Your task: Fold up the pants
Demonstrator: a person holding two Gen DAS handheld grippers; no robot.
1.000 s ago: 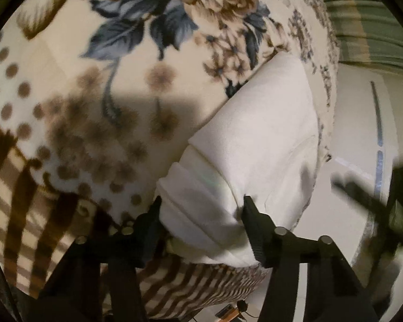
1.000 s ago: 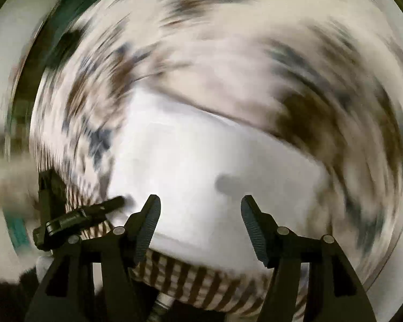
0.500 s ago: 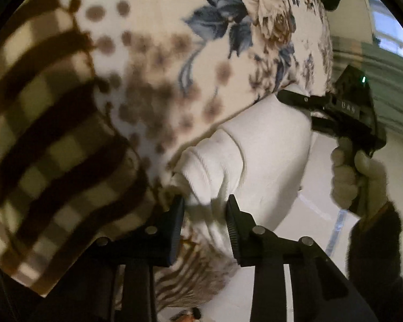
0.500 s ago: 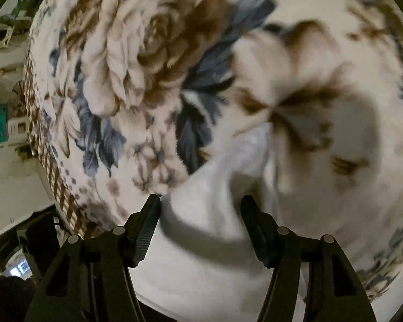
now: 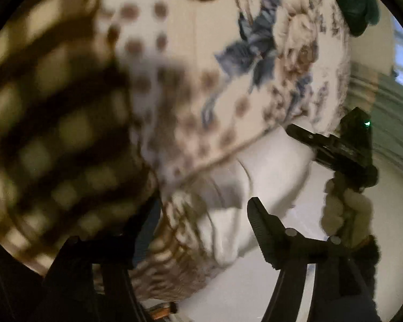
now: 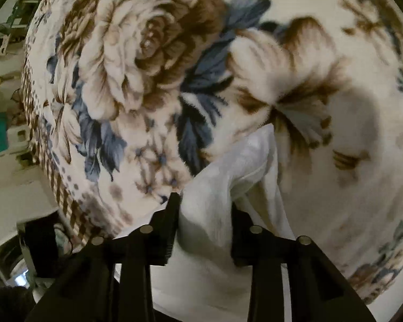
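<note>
The white pants (image 5: 271, 161) lie folded on a floral blanket (image 5: 174, 53), close to its edge. My left gripper (image 5: 201, 206) is low over their near end. Its jaws are opening, and a white fold (image 5: 223, 228) lies loose between them without being pressed. In the right wrist view my right gripper (image 6: 205, 204) points steeply down at the far corner of the pants (image 6: 228, 166). Its jaws are closing, with bunched white cloth squeezed between the pads. The left wrist view also shows the right gripper (image 5: 303, 136) at that corner, held by a gloved hand (image 5: 344, 209).
The blanket (image 6: 147, 53) has brown checks and dots on one side and large flowers on the other. It drops off to a pale floor (image 5: 389, 241) just past the pants. Green cloth (image 5: 357, 5) lies at the far edge. Cluttered shelves (image 6: 2, 53) stand at the left.
My left gripper has spread its jaws off the white fold it was pinching and has shifted sideways. My right gripper swung down onto the far corner and has narrowed on the cloth.
</note>
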